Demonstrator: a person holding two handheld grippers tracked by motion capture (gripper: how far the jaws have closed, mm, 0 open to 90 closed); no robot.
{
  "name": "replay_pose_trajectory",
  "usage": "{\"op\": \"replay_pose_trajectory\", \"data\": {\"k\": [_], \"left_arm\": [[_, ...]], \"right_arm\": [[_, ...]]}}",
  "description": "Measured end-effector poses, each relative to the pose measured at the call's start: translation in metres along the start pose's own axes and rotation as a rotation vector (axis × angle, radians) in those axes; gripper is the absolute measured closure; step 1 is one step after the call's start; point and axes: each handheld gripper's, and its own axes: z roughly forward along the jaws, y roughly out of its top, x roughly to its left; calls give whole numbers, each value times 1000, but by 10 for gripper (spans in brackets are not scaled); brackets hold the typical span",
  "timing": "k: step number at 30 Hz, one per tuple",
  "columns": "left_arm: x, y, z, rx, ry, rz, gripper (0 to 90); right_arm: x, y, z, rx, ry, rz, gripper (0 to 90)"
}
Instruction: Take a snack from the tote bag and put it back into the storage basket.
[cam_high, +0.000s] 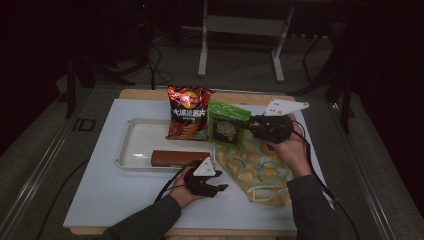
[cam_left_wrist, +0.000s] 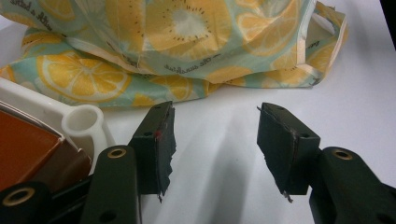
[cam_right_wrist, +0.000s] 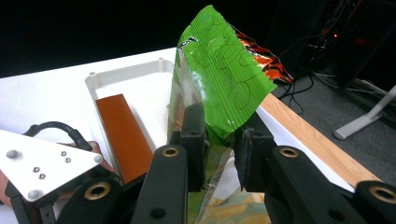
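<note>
Above tray (cam_high: 131, 145), R tongs (cam_right_wrist: 218, 156) gripping green bag (cam_right_wrist: 219, 79)

A tray (cam_high: 131, 141) is set on the desk (cam_high: 100, 190), left of a cloth bag (cam_high: 257, 172). A flat box (cam_high: 180, 158) is laid in the tray along its near edge. A crisp packet (cam_high: 187, 112) is stood at the tray's far right corner, and a snack pouch (cam_high: 226, 125) is held just right of it, above the bag's far end.

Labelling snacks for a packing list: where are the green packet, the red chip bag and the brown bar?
green packet (cam_high: 226, 129), high view, printed front
red chip bag (cam_high: 188, 112), high view, front panel
brown bar (cam_high: 177, 158), high view, top face
</note>
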Motion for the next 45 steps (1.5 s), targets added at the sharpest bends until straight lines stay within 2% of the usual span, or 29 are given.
{"op": "replay_pose_trajectory", "data": {"k": [22, 29, 35, 40, 42, 45], "left_arm": [[0, 0, 0, -4, -7, -4, 455], [0, 0, 0, -4, -9, -5, 454], [0, 0, 0, -3, -9, -2, 453], [0, 0, 0, -5, -12, -3, 452], [0, 0, 0, -5, -11, -2, 452], [-1, 0, 0, -7, -12, -2, 452]], "right_arm": [[2, 14, 33, -12, 47, -9, 755], [1, 18, 46, -18, 53, 5, 755], [3, 22, 64, -6, 59, -4, 756], [5, 23, 76, -21, 61, 1, 756], [7, 21, 87, 4, 59, -1, 756], [9, 19, 98, 10, 66, 0, 756]]}}
